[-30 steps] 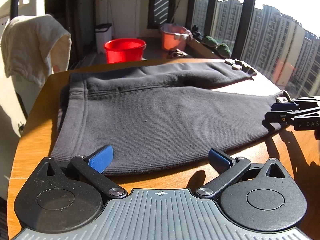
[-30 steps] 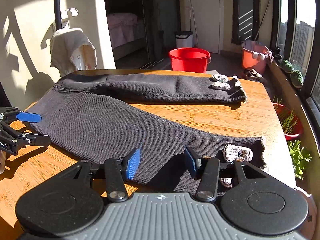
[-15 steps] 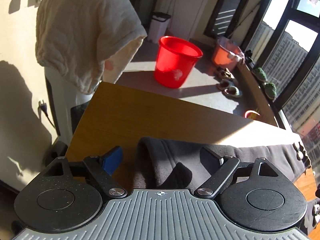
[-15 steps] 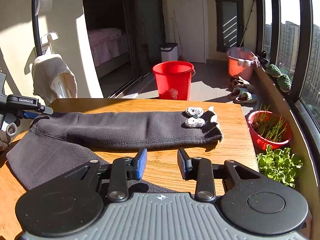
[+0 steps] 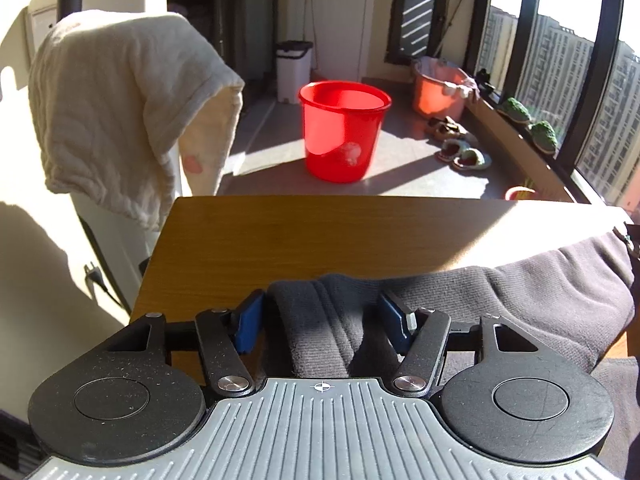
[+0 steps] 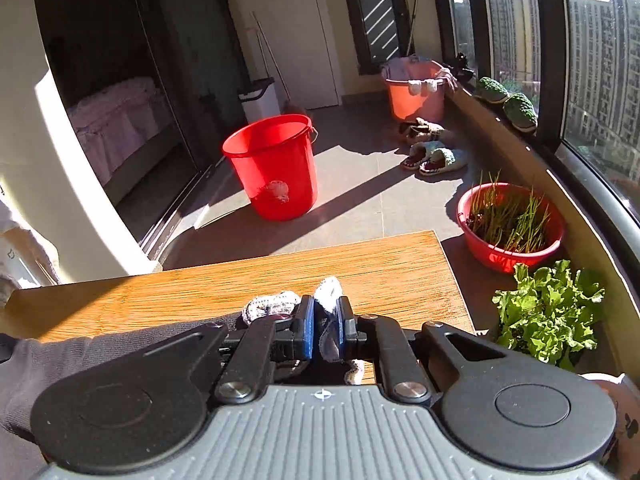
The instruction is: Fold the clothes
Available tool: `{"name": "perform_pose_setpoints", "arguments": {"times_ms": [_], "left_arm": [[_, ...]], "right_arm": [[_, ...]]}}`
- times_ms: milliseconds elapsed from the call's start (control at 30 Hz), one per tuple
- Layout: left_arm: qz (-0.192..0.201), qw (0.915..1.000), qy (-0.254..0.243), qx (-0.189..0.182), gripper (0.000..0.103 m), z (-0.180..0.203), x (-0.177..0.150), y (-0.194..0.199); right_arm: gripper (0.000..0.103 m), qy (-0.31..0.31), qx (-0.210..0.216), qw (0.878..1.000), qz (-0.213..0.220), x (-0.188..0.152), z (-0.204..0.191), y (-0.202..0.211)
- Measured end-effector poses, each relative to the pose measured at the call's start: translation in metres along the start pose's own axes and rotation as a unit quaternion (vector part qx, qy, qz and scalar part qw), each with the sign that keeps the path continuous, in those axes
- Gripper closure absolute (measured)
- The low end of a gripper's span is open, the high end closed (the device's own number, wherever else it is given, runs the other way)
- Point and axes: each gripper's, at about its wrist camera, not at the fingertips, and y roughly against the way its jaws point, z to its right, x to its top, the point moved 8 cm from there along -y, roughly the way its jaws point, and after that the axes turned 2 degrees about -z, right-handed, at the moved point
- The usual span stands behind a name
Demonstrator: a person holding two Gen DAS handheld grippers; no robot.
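Dark grey ribbed knit trousers (image 5: 520,292) on wooden table (image 5: 300,232), lower centre of frame: waistband between parted left gripper (image 5: 320,320) pads, ungripped; white-trimmed cuff pinched in closed right gripper (image 6: 323,330).

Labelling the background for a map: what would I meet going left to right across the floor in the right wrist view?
Red bucket → pale slippers → red basin of sprouts → leafy green plant.
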Motion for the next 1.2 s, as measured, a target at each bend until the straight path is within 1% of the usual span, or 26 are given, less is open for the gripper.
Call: {"name": "perform_pose_setpoints", "arguments": {"times_ms": [33, 67, 133, 200, 233, 267, 333, 367, 400, 433, 500, 533, 600, 633, 667, 733, 767, 800, 867, 933, 967, 1000, 1033, 1067, 1133, 1200], "left_arm": [[0.002, 1.0000, 0.004, -0.007, 0.056, 0.000, 0.001, 0.001], [0.004, 0.9998, 0.011, -0.014, 0.058, 0.000, 0.002, 0.004], [0.025, 0.9992, 0.016, -0.025, 0.060, -0.002, 0.009, 0.025], [0.053, 0.9978, 0.012, -0.036, 0.061, -0.002, 0.014, 0.052], [0.074, 0.9961, 0.011, -0.047, 0.061, -0.002, 0.013, 0.075], [0.090, 0.9942, 0.012, -0.057, 0.062, -0.001, 0.008, 0.097], [0.106, 0.9904, 0.026, -0.085, 0.062, -0.001, -0.010, 0.134], [0.106, 0.9882, 0.037, -0.104, 0.062, 0.000, -0.026, 0.155], [0.103, 0.9872, 0.041, -0.115, 0.062, 0.001, -0.040, 0.166], [0.096, 0.9873, 0.038, -0.121, 0.062, 0.002, -0.059, 0.179], [0.080, 0.9902, 0.023, -0.112, 0.061, 0.004, -0.089, 0.192], [0.068, 0.9915, 0.018, -0.110, 0.061, 0.003, -0.104, 0.196], [0.063, 0.9918, 0.028, -0.108, 0.061, -0.004, -0.118, 0.203], [0.067, 0.9914, 0.035, -0.107, 0.058, -0.006, -0.118, 0.206], [0.071, 0.9909, 0.041, -0.106, 0.051, -0.007, -0.118, 0.208], [0.083, 0.9893, 0.047, -0.110, 0.042, -0.003, -0.112, 0.209], [0.090, 0.9880, 0.047, -0.117, 0.039, 0.003, -0.107, 0.208], [0.094, 0.9870, 0.047, -0.121, 0.037, 0.008, -0.103, 0.204], [0.096, 0.9859, 0.047, -0.128, 0.031, 0.021, -0.098, 0.192], [0.090, 0.9854, 0.047, -0.136, 0.029, 0.036, -0.096, 0.176], [0.080, 0.9858, 0.048, -0.140, 0.029, 0.042, -0.098, 0.167], [0.069, 0.9861, 0.048, -0.143, 0.029, 0.048, -0.099, 0.158], [0.056, 0.9870, 0.049, -0.142, 0.028, 0.052, -0.103, 0.148], [0.047, 0.9881, 0.050, -0.138, 0.028, 0.054, -0.106, 0.142], [0.036, 0.9887, 0.055, -0.135, 0.027, 0.055, -0.112, 0.135], [0.038, 0.9867, 0.062, -0.146, 0.022, 0.054, -0.115, 0.137]], "right_arm": [[0.096, 0.002, 0.005, 1.000, 0.005, 0.002, -0.003, 0.006], [0.096, 0.005, 0.008, 1.000, 0.018, 0.006, -0.005, 0.017], [0.097, 0.004, 0.019, 0.999, 0.044, 0.013, -0.007, 0.043], [0.097, -0.009, 0.040, 0.996, 0.075, 0.013, -0.003, 0.087], [0.097, -0.014, 0.049, 0.995, 0.089, 0.011, -0.001, 0.108], [0.097, -0.013, 0.050, 0.994, 0.094, 0.001, 0.003, 0.127], [0.097, -0.012, 0.052, 0.993, 0.103, -0.020, 0.013, 0.163], [0.097, -0.008, 0.041, 0.994, 0.100, -0.034, 0.018, 0.174], [0.097, -0.004, 0.028, 0.995, 0.096, -0.049, 0.024, 0.185], [0.097, 0.004, 0.003, 0.996, 0.094, -0.063, 0.032, 0.194], [0.096, 0.008, -0.045, 0.995, 0.092, -0.088, 0.049, 0.208], [0.096, 0.000, -0.053, 0.994, 0.092, -0.095, 0.056, 0.214], [0.095, -0.029, -0.051, 0.994, 0.095, -0.107, 0.068, 0.227], [0.095, -0.037, -0.045, 0.994, 0.096, -0.109, 0.070, 0.230], [0.091, -0.045, -0.038, 0.993, 0.098, -0.112, 0.071, 0.232], [0.082, -0.048, -0.021, 0.994, 0.096, -0.117, 0.065, 0.229], [0.074, -0.050, -0.011, 0.995, 0.091, -0.122, 0.061, 0.224], [0.071, -0.051, -0.002, 0.995, 0.087, -0.126, 0.056, 0.218], [0.071, -0.054, 0.012, 0.996, 0.076, -0.132, 0.047, 0.205], [0.071, -0.061, 0.026, 0.996, 0.057, -0.138, 0.034, 0.184], [0.071, -0.064, 0.033, 0.996, 0.045, -0.139, 0.029, 0.175], [0.078, -0.065, 0.039, 0.996, 0.038, -0.139, 0.023, 0.169], [0.087, -0.054, 0.041, 0.996, 0.049, -0.134, 0.016, 0.176], [0.091, -0.043, 0.043, 0.996, 0.061, -0.129, 0.008, 0.183], [0.092, -0.020, 0.042, 0.995, 0.093, -0.116, -0.002, 0.205], [0.092, -0.002, 0.032, 0.993, 0.116, -0.108, -0.003, 0.227]]}}
